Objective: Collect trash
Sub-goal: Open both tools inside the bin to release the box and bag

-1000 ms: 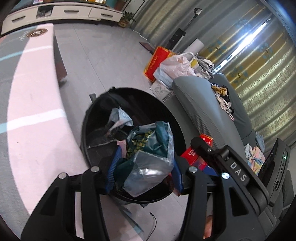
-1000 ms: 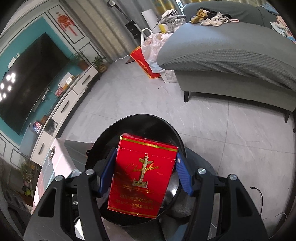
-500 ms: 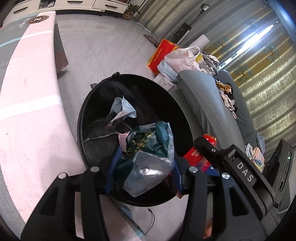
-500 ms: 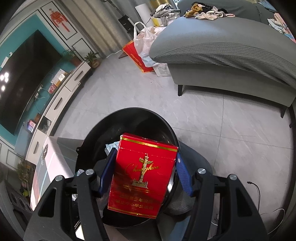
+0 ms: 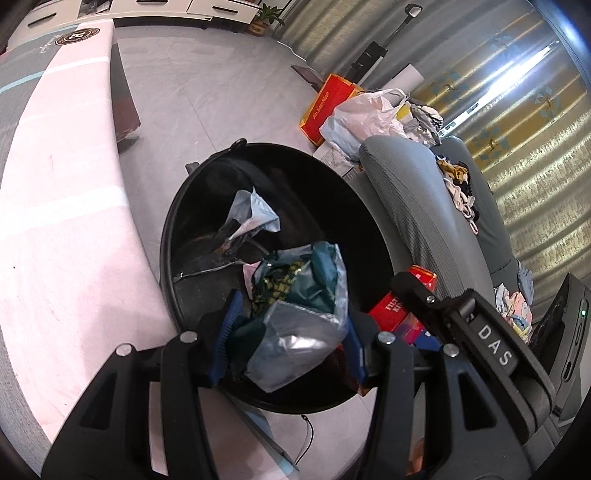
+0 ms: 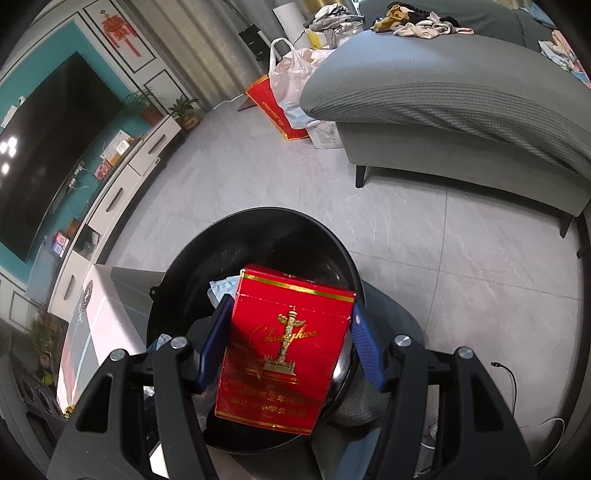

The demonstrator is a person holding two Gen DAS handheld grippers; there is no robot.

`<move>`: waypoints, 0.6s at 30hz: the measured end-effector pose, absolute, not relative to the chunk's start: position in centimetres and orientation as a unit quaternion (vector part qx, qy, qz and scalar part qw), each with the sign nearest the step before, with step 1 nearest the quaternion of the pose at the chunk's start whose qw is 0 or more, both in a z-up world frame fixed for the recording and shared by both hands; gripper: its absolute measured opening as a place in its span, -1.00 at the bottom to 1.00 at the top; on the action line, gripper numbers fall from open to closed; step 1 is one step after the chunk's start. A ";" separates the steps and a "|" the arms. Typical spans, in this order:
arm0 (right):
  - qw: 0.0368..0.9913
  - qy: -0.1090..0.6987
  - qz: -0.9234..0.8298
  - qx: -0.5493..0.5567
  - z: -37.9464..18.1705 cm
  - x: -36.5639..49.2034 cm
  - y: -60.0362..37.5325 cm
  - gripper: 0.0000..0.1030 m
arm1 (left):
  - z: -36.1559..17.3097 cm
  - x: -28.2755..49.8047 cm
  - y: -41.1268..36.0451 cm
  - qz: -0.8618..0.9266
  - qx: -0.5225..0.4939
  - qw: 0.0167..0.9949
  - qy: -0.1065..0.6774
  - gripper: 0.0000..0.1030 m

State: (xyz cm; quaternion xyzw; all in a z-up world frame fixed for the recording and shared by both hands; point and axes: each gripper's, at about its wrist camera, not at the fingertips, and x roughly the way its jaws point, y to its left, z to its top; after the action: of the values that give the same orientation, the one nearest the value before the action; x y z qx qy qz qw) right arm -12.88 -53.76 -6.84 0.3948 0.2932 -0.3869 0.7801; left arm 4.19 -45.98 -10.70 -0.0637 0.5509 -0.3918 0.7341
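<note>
Between the blue pads of your left gripper [image 5: 286, 343] sits a crumpled clear plastic bag [image 5: 299, 332] stuffed with teal and patterned scraps; the jaws are clenched on it, pressing it from both sides, and it hangs over the near part of the black trash bin [image 5: 173, 236]. Your right gripper [image 6: 288, 345] grasps a red cigarette carton [image 6: 284, 354] with gold lettering, upright between its pads and also held above the bin's [image 6: 258, 218] open mouth (in the left wrist view you can see a corner of that same carton [image 5: 391, 314] just right of the bag, behind the other gripper's black body). Down inside the bin lies a pale blue and white wrapper [image 5: 253, 214] with some dark, glossy scraps beside it; how full the bin is you cannot tell, since its inside is very dark. Just to the left of the bin runs a low table with a pink and grey cover [image 5: 62, 206], its edge close to the bin's rim. On the other side stands a grey sofa [image 6: 461, 103] with loose clothes [image 6: 417, 26] heaped on its seat. Farther off, at the sofa's end, a white plastic bag [image 6: 291, 81] leans against a red paper bag [image 6: 269, 107] on the grey tiled floor [image 6: 424, 236]. Beyond that, along the teal wall, a long white cabinet [image 6: 118, 184] carries a dark television [image 6: 48, 147], with potted plants [image 6: 184, 110] at its far end.
</note>
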 end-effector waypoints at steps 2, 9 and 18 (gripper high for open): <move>0.780 0.294 -0.386 0.396 -6.9 -12.9 -53.8 0.19 | -10.9 4.2 -46.0 -0.391 -0.064 0.732 0.554 0.01; 0.775 0.297 -0.385 0.403 -7.1 -12.8 -54.0 0.21 | -10.7 4.0 -46.0 -0.388 -0.057 0.737 0.551 0.21; 0.807 0.257 -0.367 0.386 -5.2 -12.7 -52.7 0.88 | -7.5 3.6 -42.9 -0.364 -0.043 0.782 0.504 0.75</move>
State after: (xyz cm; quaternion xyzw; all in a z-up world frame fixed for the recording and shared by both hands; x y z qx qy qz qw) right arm -12.73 -52.74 -5.17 0.3855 0.2573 -0.3670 0.8065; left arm 3.56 -42.85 -7.46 -0.0433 0.5044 -0.3645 0.7816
